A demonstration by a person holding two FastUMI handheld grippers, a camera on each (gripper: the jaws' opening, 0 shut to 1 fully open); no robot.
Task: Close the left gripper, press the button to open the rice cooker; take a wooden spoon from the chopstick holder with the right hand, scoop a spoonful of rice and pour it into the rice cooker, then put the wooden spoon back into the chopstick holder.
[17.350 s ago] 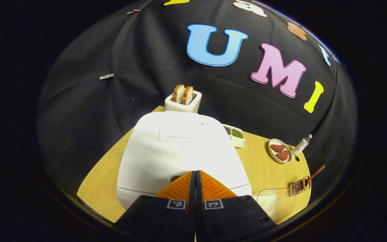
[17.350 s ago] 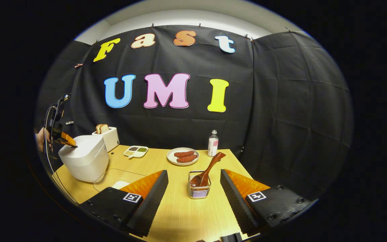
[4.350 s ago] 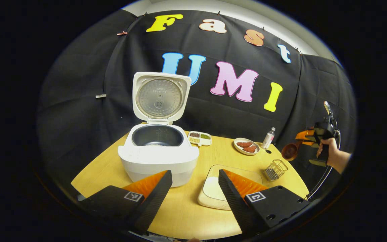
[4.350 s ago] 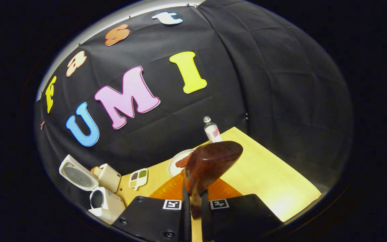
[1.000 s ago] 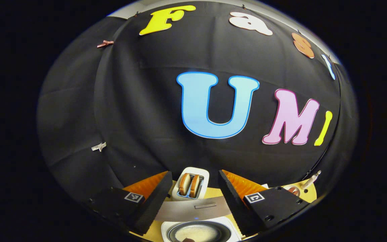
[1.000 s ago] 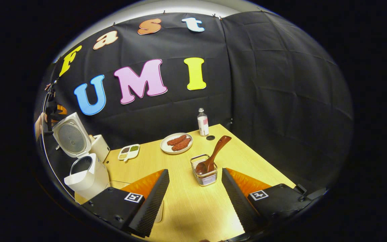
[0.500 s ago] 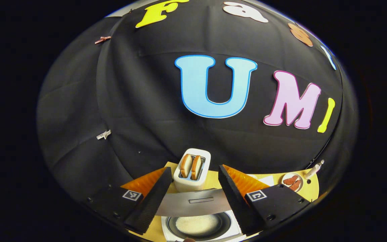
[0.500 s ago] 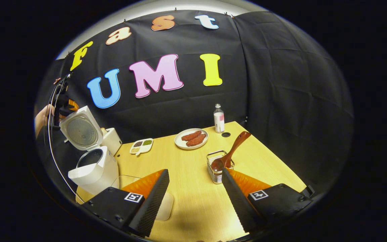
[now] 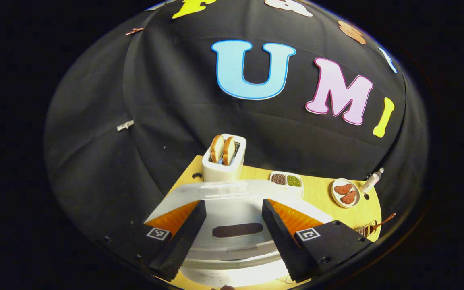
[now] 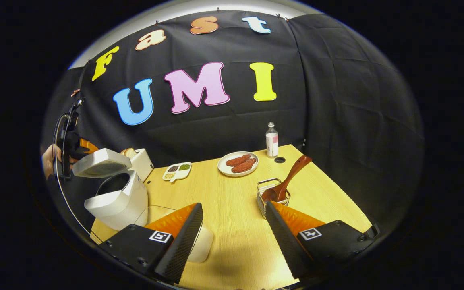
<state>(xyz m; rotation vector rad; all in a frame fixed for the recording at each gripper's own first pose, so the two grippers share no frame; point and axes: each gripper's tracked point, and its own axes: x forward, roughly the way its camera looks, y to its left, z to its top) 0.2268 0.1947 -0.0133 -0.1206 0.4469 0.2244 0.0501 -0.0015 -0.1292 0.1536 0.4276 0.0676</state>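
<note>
The white rice cooker [image 10: 115, 201] stands at the table's left end, its lid [image 10: 101, 163] tilted about halfway down over the pot. My left gripper [image 10: 86, 147], held by a hand [image 10: 48, 161], rests open against the lid's top. In the left gripper view my left gripper [image 9: 232, 209] is open with its fingers spread over the lid [image 9: 232, 193]. The wooden spoon [image 10: 289, 176] leans bowl-down in the wire chopstick holder [image 10: 273, 198], just ahead of my right gripper [image 10: 234, 213], which is open and holds nothing.
A clear rice box [image 10: 201, 241] lies beside the cooker. A toaster [image 9: 224, 161] with bread, a seasoning dish [image 10: 177, 171], a plate of meat [image 10: 238, 163] and a bottle [image 10: 272, 141] line the back of the wooden table [image 10: 232, 193].
The cooker lid has swung down from upright to about half shut, with my left gripper following it down. My right gripper has shifted slightly; the spoon stays in the holder.
</note>
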